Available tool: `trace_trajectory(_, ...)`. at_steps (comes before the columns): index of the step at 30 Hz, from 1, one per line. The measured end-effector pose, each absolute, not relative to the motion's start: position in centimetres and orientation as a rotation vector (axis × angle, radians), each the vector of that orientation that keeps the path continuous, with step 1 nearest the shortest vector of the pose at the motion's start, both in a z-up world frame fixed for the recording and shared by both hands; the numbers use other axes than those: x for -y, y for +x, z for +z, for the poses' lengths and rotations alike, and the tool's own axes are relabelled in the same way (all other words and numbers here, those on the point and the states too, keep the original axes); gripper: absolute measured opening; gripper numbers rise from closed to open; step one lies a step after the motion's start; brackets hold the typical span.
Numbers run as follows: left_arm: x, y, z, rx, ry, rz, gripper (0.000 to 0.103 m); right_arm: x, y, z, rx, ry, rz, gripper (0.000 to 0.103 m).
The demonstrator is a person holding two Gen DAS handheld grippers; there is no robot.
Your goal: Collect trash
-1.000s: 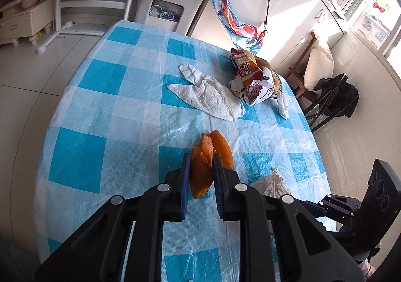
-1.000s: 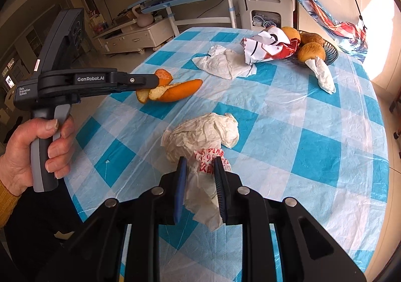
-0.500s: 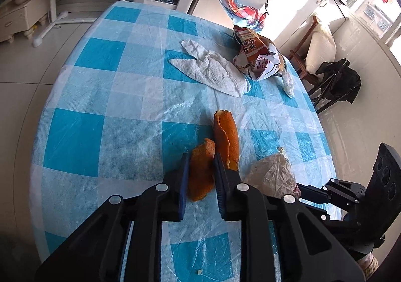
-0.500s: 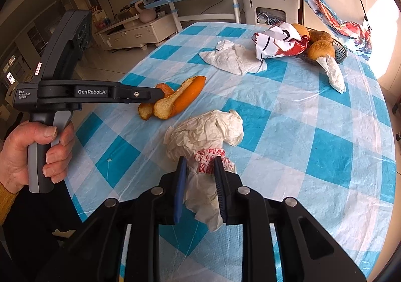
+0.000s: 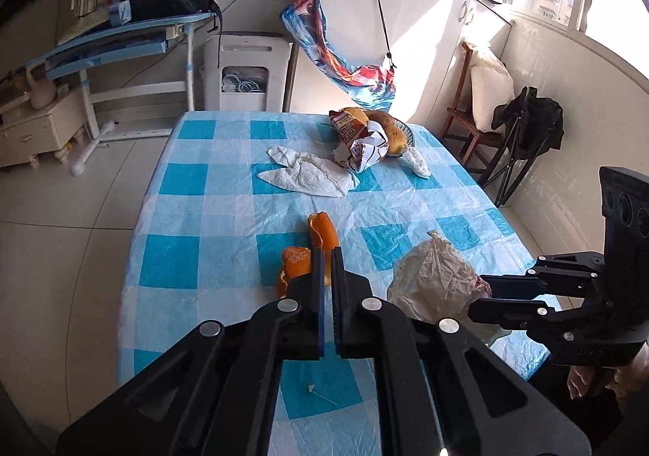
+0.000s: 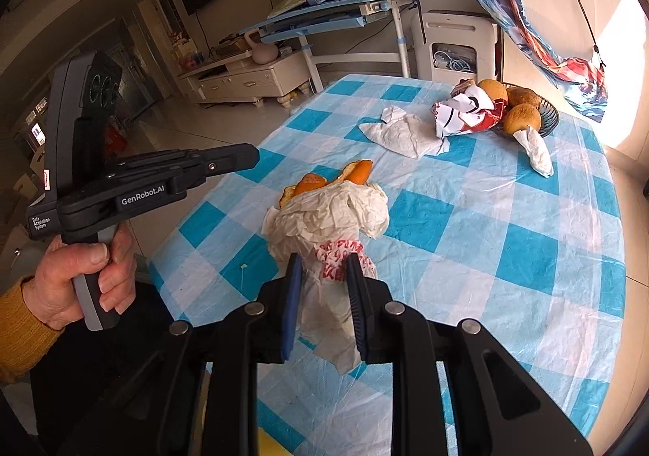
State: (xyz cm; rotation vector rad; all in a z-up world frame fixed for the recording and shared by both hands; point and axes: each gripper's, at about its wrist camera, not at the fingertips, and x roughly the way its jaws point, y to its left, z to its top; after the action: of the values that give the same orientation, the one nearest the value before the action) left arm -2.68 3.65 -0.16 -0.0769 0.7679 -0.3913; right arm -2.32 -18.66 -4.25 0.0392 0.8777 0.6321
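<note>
Two pieces of orange peel (image 5: 298, 259) lie on the blue-and-white checked tablecloth (image 5: 203, 220), just beyond my left gripper (image 5: 327, 265). Its jaws are shut with nothing between them. In the right wrist view the left gripper (image 6: 252, 155) hangs above the table's left edge, apart from the orange peel (image 6: 310, 183). My right gripper (image 6: 322, 265) is shut on a crumpled white paper wrapper (image 6: 328, 216) with red print, held a little off the cloth. From the left wrist view the wrapper (image 5: 434, 281) bulges out of the right gripper (image 5: 476, 295).
Farther back lie a white paper towel (image 5: 308, 176), a torn snack bag (image 5: 357, 143) and a twisted tissue (image 5: 417, 164), beside a fruit basket (image 6: 545, 119). A small scrap (image 5: 310, 388) lies near the front edge. A chair stands right of the table.
The peel that sat between the left jaws now lies on the cloth; the left gripper has drawn back, risen and closed fully. The right gripper has lifted the wrapper slightly.
</note>
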Motion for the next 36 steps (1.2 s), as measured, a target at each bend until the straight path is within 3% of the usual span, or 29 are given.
trace_trajectory(6,-4.4,-7.6,-0.4,-0.762,-0.113,-0.411,0.003,18.5,-6.5,-4.7,-0.885,0.096,0.666,0.023)
trace_trajectory(10,-4.3,-6.1,-1.5,-0.828,-0.111,-0.379,0.004,17.9,-8.7,-5.3,-0.904,0.077,0.672,0.023)
trace_trajectory(12,-4.3,-4.1,-2.2,-0.858,-0.123,-0.342,0.015,17.7,-8.8,-5.5,-0.91,0.08,0.673,0.023)
trace_trajectory(13,-4.4,-3.0,-2.7,-0.875,-0.125,-0.316,0.033,17.6,-8.7,-5.6,-0.909,0.081,0.671,0.023)
trace_trajectory(14,-4.4,-1.8,-3.3,-0.89,-0.137,-0.29,0.042,17.7,-8.6,-5.6,-0.908,0.085,0.67,0.023)
trace_trajectory(15,-4.5,-0.7,-3.8,-0.905,-0.146,-0.268,0.043,17.7,-8.5,-5.7,-0.909,0.089,0.668,0.023)
trace_trajectory(24,-1.8,3.8,-7.5,-0.97,-0.04,-0.247,0.043,18.9,-7.2,-6.9,-0.936,0.13,0.647,0.023)
trace_trajectory(25,-1.4,3.6,-7.4,-0.962,-0.024,-0.252,0.04,18.8,-7.2,-6.9,-0.936,0.127,0.648,0.023)
trace_trajectory(27,-1.2,3.5,-7.5,-0.966,-0.024,-0.277,0.022,18.8,-7.2,-6.9,-0.937,0.124,0.652,0.023)
trace_trajectory(28,-1.2,3.4,-7.4,-0.966,-0.029,-0.285,0.02,18.7,-7.2,-6.9,-0.937,0.123,0.655,0.023)
trace_trajectory(36,-2.6,-1.2,-2.9,-0.864,-0.039,-0.293,0.017,18.6,-8.1,-5.9,-0.917,0.117,0.677,0.023)
